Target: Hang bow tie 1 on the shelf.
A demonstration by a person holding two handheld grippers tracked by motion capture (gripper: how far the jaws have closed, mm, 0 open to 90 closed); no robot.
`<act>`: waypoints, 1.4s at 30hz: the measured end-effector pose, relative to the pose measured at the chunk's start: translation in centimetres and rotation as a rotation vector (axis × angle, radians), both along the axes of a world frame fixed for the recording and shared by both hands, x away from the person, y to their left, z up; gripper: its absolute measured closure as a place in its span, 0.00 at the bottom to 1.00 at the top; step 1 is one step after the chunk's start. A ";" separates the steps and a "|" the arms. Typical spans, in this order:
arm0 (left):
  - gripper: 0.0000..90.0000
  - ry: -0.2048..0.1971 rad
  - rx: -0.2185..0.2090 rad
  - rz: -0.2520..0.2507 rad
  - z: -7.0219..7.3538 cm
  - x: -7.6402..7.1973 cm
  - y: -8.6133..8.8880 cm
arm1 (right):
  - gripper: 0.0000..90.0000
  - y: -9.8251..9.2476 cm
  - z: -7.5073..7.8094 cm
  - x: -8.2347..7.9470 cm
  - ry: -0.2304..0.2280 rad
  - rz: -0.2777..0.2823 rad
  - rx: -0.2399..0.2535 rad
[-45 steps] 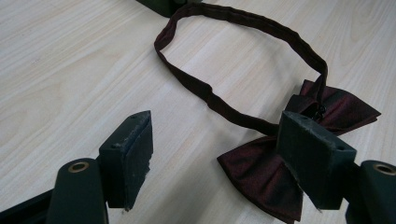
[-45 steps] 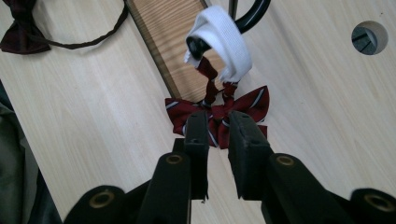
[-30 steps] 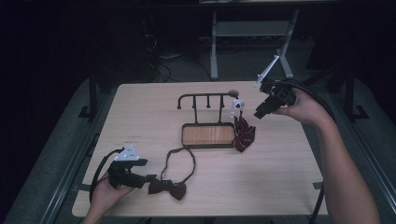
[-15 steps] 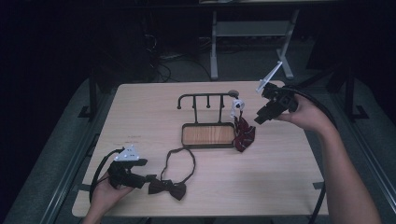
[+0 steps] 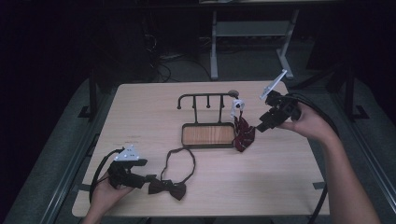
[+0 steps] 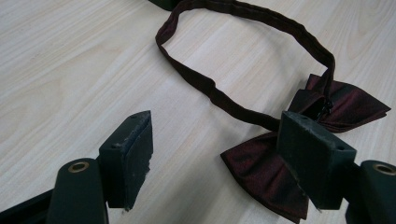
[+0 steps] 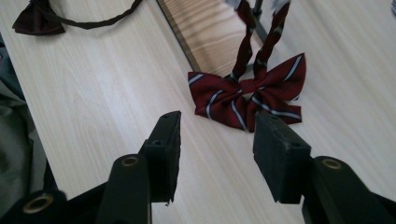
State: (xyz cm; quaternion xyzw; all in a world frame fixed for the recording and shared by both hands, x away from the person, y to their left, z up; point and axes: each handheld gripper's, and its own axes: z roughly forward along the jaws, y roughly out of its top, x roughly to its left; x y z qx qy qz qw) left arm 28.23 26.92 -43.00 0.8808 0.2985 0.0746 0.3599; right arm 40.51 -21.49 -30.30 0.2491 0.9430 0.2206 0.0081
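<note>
A dark maroon bow tie [image 5: 168,188] [image 6: 254,163] lies flat near the table's front left, its strap [image 5: 180,158] [image 6: 201,81] looped toward the rack. My left gripper [image 5: 145,180] [image 6: 217,154] is open just left of it, with one jaw over the bow's edge and nothing gripped. A red striped bow tie [image 5: 243,134] [image 7: 247,95] hangs by its strap from the right end of the black hook rack [image 5: 205,97], its bow resting beside the wooden base [image 5: 208,134] [image 7: 210,23]. My right gripper [image 5: 259,126] [image 7: 217,140] hovers open just right of it.
A white tag [image 5: 237,105] sits at the rack's right end, where the striped strap hangs. The pale wooden table [image 5: 280,177] has bare surface at the front right and back left. Black cables trail from both grippers off the table's edges. Dark floor and a desk frame lie beyond.
My right gripper has come down and slightly nearer to the striped bow tie. The left gripper and the dark bow tie have not moved.
</note>
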 end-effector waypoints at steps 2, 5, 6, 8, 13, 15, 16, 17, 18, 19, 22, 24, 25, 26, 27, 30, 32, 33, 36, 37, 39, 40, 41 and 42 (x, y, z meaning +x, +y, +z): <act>0.30 -0.003 0.004 -0.004 0.0 0.0 0.0 | 0.56 -0.1 -0.3 -0.3 -0.001 0.000 -0.003; 0.30 0.000 0.001 -0.002 -0.1 0.0 0.0 | 0.56 -0.3 -0.9 -0.6 -0.001 0.001 0.001; 0.30 0.002 0.001 0.000 -0.1 0.0 0.0 | 0.56 -0.3 -0.9 -0.6 -0.001 0.001 0.001; 0.30 0.004 -0.002 0.001 -0.1 0.0 -0.1 | 0.54 -0.5 -1.3 -0.7 0.000 -0.002 -0.001; 0.30 0.008 -0.004 0.002 -0.2 0.1 0.1 | 0.52 -1.0 -2.0 -1.1 0.009 -0.014 0.015; 0.30 0.012 -0.006 0.005 -0.2 0.1 0.0 | 0.51 -1.1 -2.3 -1.4 0.009 -0.015 0.021; 0.30 0.015 -0.009 0.008 -0.2 0.1 0.0 | 0.51 -1.2 -2.5 -1.5 0.011 -0.019 0.024; 0.30 0.013 -0.009 0.008 -0.2 0.1 0.0 | 0.51 -1.3 -2.8 -1.6 0.011 -0.016 0.025; 0.30 0.011 -0.009 0.007 -0.3 0.1 0.0 | 0.50 -1.3 -3.0 -1.7 0.012 -0.020 0.026; 0.30 0.009 -0.009 0.007 -0.3 0.1 -0.1 | 0.50 -1.4 -3.2 -1.8 0.014 -0.021 0.028; 0.30 0.010 -0.008 0.008 -0.3 0.1 -0.1 | 0.50 -1.6 -3.7 -2.2 0.014 -0.024 0.041; 0.30 0.009 -0.006 0.008 -0.3 0.1 -0.1 | 0.50 -1.8 -4.1 -2.5 0.017 -0.025 0.048; 0.30 0.009 -0.003 0.007 -0.3 0.1 -0.1 | 0.49 -1.9 -4.4 -2.7 0.016 -0.025 0.050; 0.30 0.009 -0.004 0.008 -0.3 0.1 -0.1 | 0.49 -1.9 -4.4 -2.7 0.016 -0.025 0.050; 0.30 0.009 -0.003 0.007 -0.3 0.1 -0.1 | 0.49 -1.9 -4.5 -2.8 0.013 -0.025 0.053; 0.30 0.010 -0.005 0.010 -0.3 0.1 0.0 | 0.47 -2.0 -5.0 -3.3 0.018 -0.032 0.059; 0.30 0.012 -0.006 0.012 -0.3 0.1 0.0 | 0.47 -2.0 -5.2 -3.4 0.015 -0.029 0.060; 0.30 0.011 -0.004 0.010 -0.3 0.1 0.0 | 0.47 -2.0 -5.3 -3.5 0.018 -0.027 0.061; 0.30 0.011 -0.006 0.010 -0.3 0.1 0.0 | 0.47 -1.9 -5.6 -3.8 0.020 -0.029 0.061; 0.30 0.012 -0.005 0.010 -0.2 0.1 0.0 | 0.47 -1.9 -5.7 -3.8 0.014 -0.025 0.060; 0.30 0.016 -0.009 0.016 -0.2 0.1 0.0 | 0.47 -1.9 -5.8 -4.0 0.016 -0.030 0.059; 0.30 0.010 -0.007 0.013 -0.2 0.1 0.1 | 0.46 -1.9 -5.9 -4.1 0.012 -0.032 0.060; 0.30 0.014 -0.009 0.018 -0.2 0.1 0.1 | 0.46 -1.9 -6.0 -4.3 0.013 -0.042 0.073; 0.30 0.005 0.003 0.011 -0.2 0.1 0.1 | 0.46 -2.0 -6.2 -4.3 0.007 -0.038 0.077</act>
